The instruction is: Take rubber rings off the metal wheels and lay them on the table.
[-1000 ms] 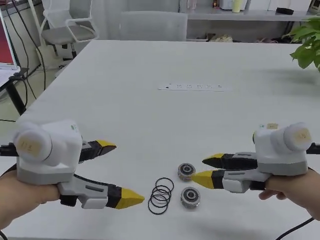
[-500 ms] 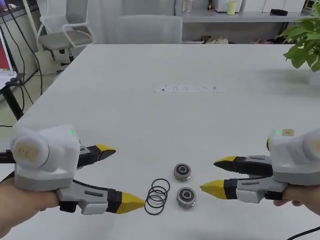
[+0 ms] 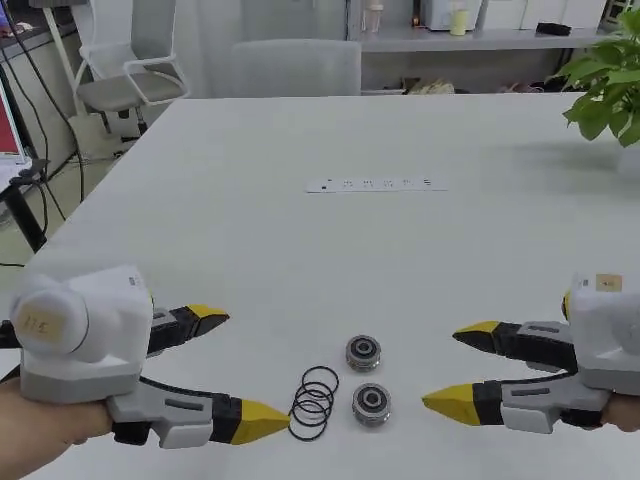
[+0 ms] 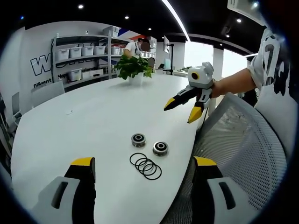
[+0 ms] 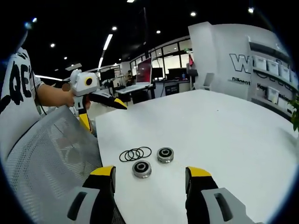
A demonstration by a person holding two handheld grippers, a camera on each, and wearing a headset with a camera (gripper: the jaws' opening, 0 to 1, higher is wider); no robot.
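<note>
Two metal wheels lie on the white table near its front edge, the far wheel [image 3: 363, 352] [image 4: 138, 139] [image 5: 165, 154] and the near wheel [image 3: 371, 402] [image 4: 160, 148] [image 5: 141, 169]. Several black rubber rings [image 3: 312, 402] [image 4: 145, 166] [image 5: 135, 153] lie overlapping just left of them. My left gripper [image 3: 238, 370] [image 4: 142, 165] is open, left of the rings, holding nothing. My right gripper [image 3: 460, 368] [image 5: 149, 172] is open, right of the wheels, holding nothing. Each gripper also appears in the other's view, the right gripper [image 4: 182, 109] and the left gripper [image 5: 100, 112].
A white power strip [image 3: 375, 184] lies mid-table. A green plant [image 3: 605, 85] [image 4: 134, 66] stands at the far right. Office chairs [image 3: 125, 60] stand beyond the table's far edge. A grey mesh chair back [image 4: 238, 149] [image 5: 44, 158] is at the near edge.
The right gripper has drawn back to the right, away from the wheels. The left gripper has pulled slightly left and down. The head camera has tilted a little.
</note>
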